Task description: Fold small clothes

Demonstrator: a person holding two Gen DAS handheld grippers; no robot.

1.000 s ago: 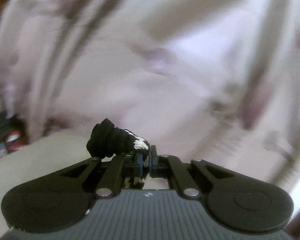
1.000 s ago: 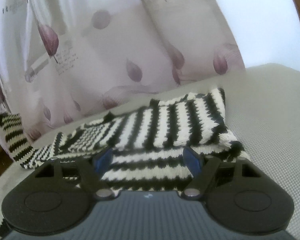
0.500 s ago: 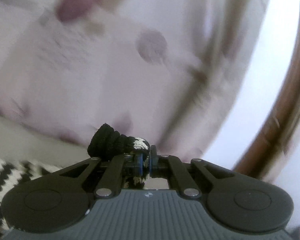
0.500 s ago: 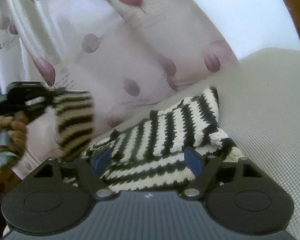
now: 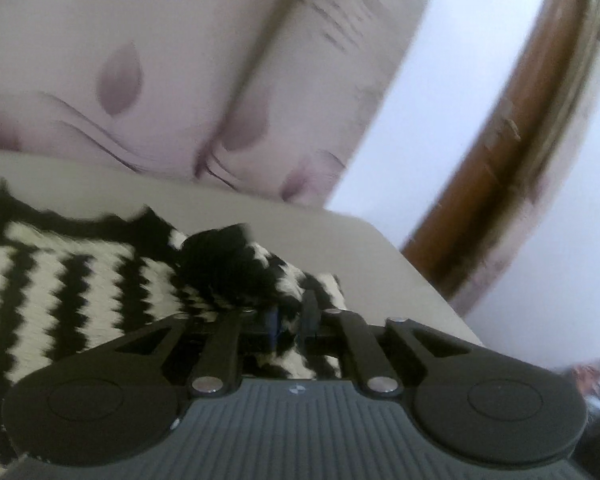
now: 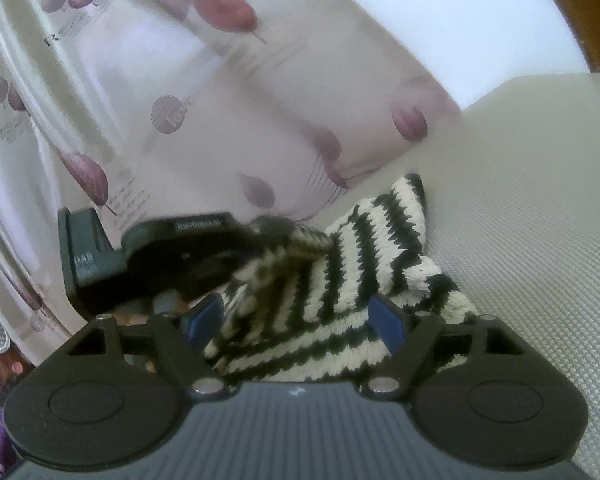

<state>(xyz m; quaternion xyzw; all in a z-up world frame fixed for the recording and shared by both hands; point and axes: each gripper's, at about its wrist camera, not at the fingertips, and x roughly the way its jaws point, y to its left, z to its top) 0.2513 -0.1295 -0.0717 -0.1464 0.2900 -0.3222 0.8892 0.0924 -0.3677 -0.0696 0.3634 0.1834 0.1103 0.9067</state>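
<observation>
Two grippers are working over one striped knit garment (image 6: 364, 264) lying on the grey surface (image 6: 540, 200). The left gripper (image 5: 292, 320) is opening its jaws, a bunched fold of the knit between them. The right gripper (image 6: 296, 320) is hovering wide open above the garment's near edge, beside bare surface. A floral curtain (image 6: 220, 120) is hanging behind.

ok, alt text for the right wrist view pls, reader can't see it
The right tool, jaws wide open, sits over a black-and-white striped knit garment lying on a pale grey textured surface. The left tool comes in from the left with a corner of the garment at its tip, its jaws opening. A floral curtain hangs behind.
</observation>
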